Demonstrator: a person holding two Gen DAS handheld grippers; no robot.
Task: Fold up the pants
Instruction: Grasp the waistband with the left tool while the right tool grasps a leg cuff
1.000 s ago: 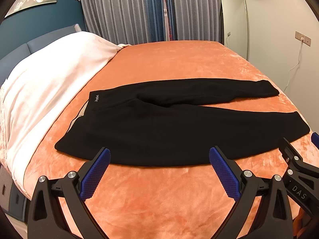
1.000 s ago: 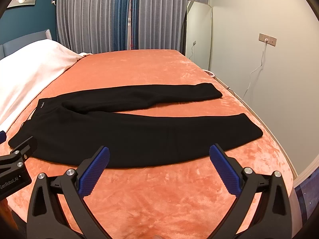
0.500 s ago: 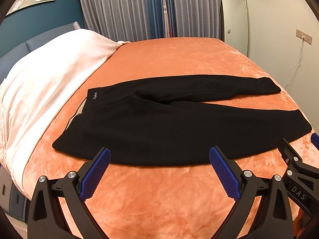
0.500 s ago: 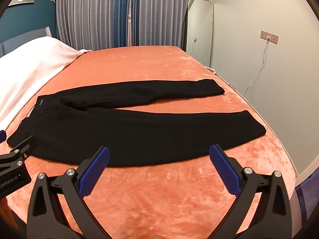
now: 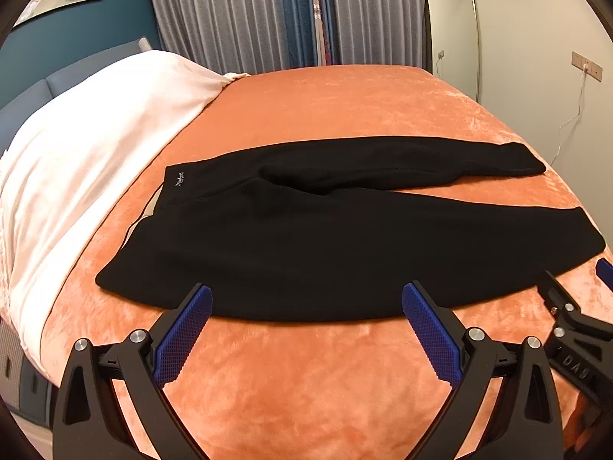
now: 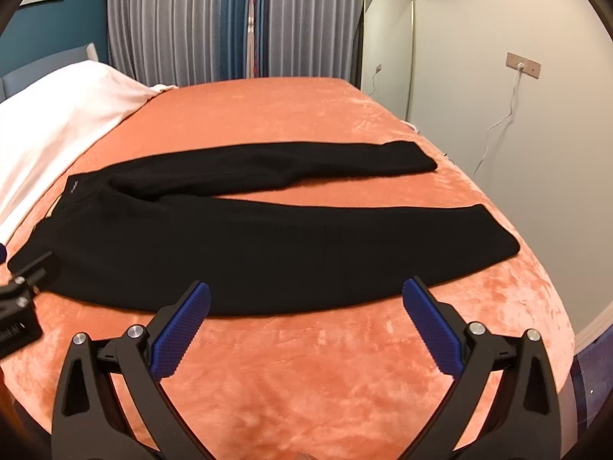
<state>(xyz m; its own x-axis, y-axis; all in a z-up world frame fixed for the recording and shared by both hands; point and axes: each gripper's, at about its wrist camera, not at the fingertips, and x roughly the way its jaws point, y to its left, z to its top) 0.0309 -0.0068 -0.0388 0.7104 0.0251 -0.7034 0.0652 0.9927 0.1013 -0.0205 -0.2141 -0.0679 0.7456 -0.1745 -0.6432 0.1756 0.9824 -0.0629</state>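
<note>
Black pants (image 5: 345,237) lie spread flat across an orange blanket (image 5: 306,375) on a bed, waistband to the left and both legs running right; the far leg angles away from the near one, a wedge of blanket showing between them. The left gripper (image 5: 306,299) hovers just short of the near hem line, its blue-padded fingers (image 5: 184,329) spread wide and gripping nothing; the right gripper (image 6: 306,299) hangs likewise, fully splayed and empty, just short of the near leg's edge. A white pillow (image 5: 88,145) sits beyond the waistband to the left; grey curtains (image 5: 268,15) hang far ahead; a small label on the waistband (image 5: 179,184) is too blurred to read.
</note>
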